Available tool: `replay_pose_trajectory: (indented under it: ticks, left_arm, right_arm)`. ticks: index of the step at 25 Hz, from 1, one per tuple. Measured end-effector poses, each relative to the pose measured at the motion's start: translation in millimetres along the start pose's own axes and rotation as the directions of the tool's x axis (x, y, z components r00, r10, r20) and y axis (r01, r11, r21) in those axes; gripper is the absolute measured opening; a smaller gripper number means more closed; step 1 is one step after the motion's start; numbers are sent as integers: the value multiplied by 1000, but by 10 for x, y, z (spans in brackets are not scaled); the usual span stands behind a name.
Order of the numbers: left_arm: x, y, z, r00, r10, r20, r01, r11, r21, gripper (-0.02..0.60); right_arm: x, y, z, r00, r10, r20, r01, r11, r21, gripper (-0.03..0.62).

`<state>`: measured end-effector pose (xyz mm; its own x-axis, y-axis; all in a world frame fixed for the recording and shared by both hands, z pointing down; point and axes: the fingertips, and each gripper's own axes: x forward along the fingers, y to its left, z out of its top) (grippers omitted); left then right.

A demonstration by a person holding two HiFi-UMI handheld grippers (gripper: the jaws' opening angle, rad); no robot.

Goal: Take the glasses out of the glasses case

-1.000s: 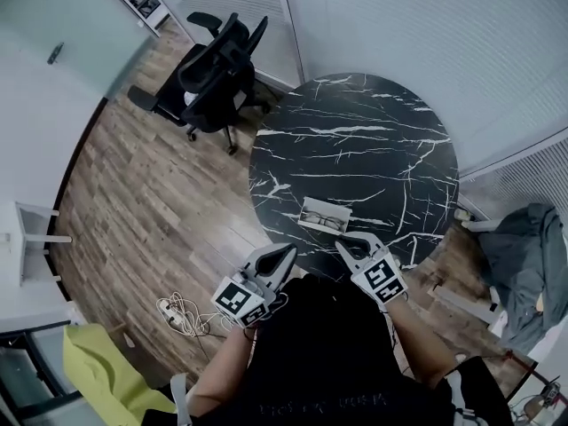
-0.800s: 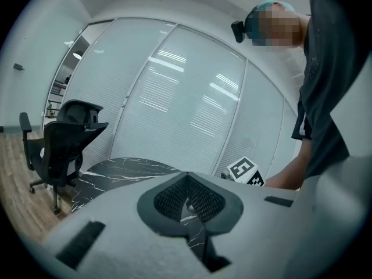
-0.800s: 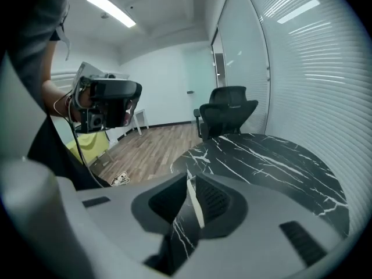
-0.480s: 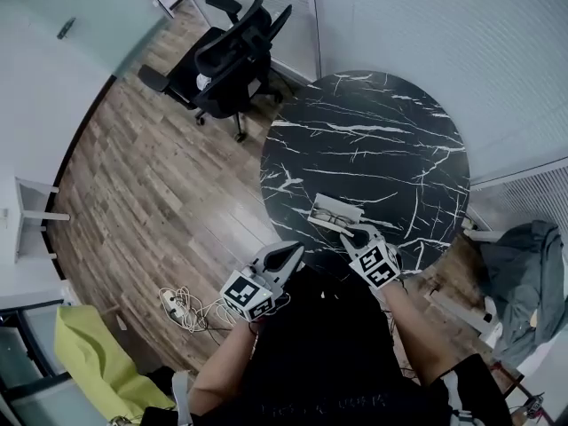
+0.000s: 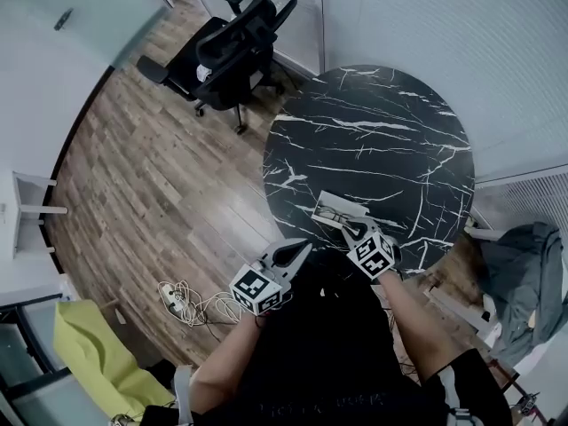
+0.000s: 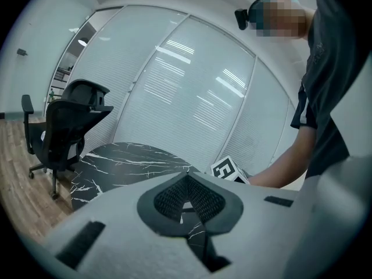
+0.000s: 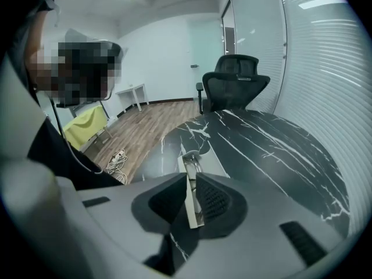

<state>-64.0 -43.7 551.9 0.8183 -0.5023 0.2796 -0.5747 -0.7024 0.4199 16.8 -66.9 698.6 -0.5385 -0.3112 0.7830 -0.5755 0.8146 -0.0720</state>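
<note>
Change: right gripper [image 5: 352,230] has come forward from just short of the white open rectangular glasses case [image 7: 190,205] and is now on its near end. Its jaws, wider a second ago, have narrowed onto the case's thin near wall. In the right gripper view the wall stands edge-on between the two dark pads, which look to touch it on both sides. So this is a hold on the case, not the glasses. Probably bracing or steadying it, extraction not yet started.

The thin-framed glasses [image 7: 192,157] lie inside the case, just past the jaw tips. The case sits on the round black marble table with white veins [image 5: 390,140], at its near rim, lower centre of the head view.

Left gripper [image 5: 300,249] has barely moved. It hangs off the table edge at lower centre-left, pointing up-right toward the case, near but apart from it. Its pads are pressed together at the tips, nothing between. Right forearm is extended from the bottom of the frame, gripper angled up-left.
</note>
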Motion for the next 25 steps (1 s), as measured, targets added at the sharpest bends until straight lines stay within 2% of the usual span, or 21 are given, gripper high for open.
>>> replay_pose_trajectory:
  ticks: [2, 12, 16, 25]
  left_arm:
    - [22, 20, -70, 1000, -1, -20, 1, 1000, 2, 18]
    - [-5, 83, -177, 998, -3, -56, 2, 1000, -11, 18]
    - [-7, 181, -245, 997, 20, -80, -21, 1000, -20, 18]
    - [-39, 237, -276, 996, 25, -88, -29, 999, -46, 18]
  right_arm:
    - [85, -9, -19, 1000, 13, -8, -13, 1000, 16, 34]
    - [405, -102, -126, 991, -10, -132, 0, 998, -69, 34]
    - [489, -113, -178, 987, -5, -160, -7, 997, -76, 34]
    - [675, -118, -231, 974, 2, -227, -31, 992, -124, 34]
